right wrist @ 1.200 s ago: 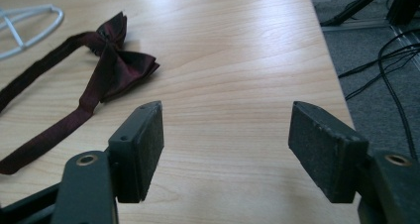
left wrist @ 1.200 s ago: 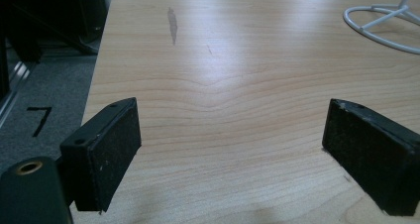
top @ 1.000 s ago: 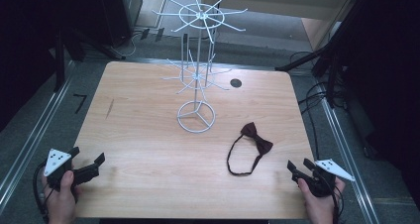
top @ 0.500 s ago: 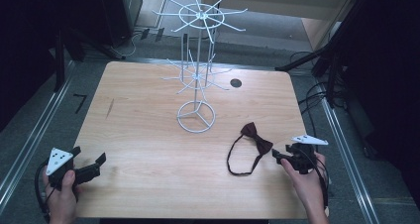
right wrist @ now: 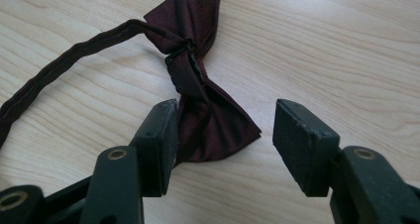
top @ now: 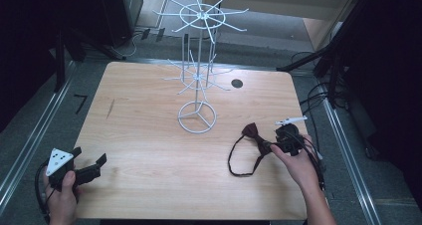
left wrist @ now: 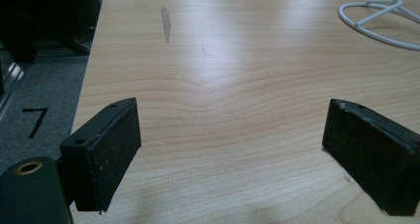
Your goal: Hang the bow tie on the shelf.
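The dark red bow tie point(right wrist: 200, 85) lies flat on the table point(top: 149, 135), in the lower right of the high view, its strap looping away to the left. In the right gripper view its long axis runs from upper centre down to the middle, and the near wing sits between the jaws — close against the left pad, clear of the right one. The right gripper point(right wrist: 223, 140) has just been closing, yet it is half spread, not pinching. The left gripper point(top: 89, 169) rests wide open in the lower left, well apart.

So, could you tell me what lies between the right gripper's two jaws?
In the right gripper view, one wing of the bow tie lies between the right gripper's open jaws, over bare table.
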Demonstrator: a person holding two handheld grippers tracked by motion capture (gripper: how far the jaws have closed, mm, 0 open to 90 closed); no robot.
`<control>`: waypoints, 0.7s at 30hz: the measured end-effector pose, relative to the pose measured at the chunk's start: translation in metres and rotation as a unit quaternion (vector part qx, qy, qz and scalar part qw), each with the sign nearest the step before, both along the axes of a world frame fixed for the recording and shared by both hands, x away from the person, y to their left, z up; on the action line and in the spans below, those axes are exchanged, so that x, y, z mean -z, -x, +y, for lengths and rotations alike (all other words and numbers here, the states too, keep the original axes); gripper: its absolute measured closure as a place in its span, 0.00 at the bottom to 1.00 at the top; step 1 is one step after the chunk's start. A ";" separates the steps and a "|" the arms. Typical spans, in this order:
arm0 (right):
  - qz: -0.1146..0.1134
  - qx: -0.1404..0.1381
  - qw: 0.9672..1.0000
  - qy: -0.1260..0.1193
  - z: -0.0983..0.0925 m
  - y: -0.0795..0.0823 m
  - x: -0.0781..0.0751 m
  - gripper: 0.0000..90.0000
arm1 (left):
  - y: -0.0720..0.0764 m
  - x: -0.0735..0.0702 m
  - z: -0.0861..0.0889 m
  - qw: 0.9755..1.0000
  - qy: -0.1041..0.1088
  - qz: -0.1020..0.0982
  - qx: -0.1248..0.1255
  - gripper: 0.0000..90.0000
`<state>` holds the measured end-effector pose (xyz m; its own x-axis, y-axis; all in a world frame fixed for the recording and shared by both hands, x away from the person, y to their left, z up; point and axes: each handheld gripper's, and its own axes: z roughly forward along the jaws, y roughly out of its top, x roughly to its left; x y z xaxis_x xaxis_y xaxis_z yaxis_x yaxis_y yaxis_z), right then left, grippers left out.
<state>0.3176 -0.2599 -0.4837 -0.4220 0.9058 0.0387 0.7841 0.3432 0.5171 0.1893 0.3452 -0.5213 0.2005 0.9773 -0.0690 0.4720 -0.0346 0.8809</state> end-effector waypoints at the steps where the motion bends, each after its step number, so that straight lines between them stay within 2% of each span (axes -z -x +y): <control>1: 0.005 -0.003 1.000 0.005 0.003 -0.003 0.000 0.49 | 0.000 0.000 0.000 1.000 0.000 0.000 0.001 0.10; 3: 0.014 -0.010 1.000 0.018 0.009 -0.010 0.001 0.48 | 0.000 0.000 0.000 1.000 0.000 0.001 0.001 0.10; 6: 0.017 -0.014 0.999 0.024 0.012 -0.015 0.001 0.48 | 0.000 0.000 0.000 1.000 0.001 0.000 0.001 0.10; 13: 0.061 -0.038 0.996 0.049 0.022 -0.032 0.002 0.48 | 0.000 0.000 0.000 1.000 0.001 0.000 0.000 0.10; 16: 0.078 -0.038 0.995 0.052 0.027 -0.038 0.003 0.48 | 0.000 0.000 0.000 1.000 0.001 0.000 0.001 0.10; 17: 0.090 -0.042 0.993 0.057 0.030 -0.042 0.006 0.50 | 0.000 0.000 0.000 1.000 0.001 0.001 0.000 0.10; 21: 0.102 -0.043 0.992 0.062 0.034 -0.046 0.010 0.52 | 0.000 0.000 0.000 1.000 0.001 0.001 0.001 0.10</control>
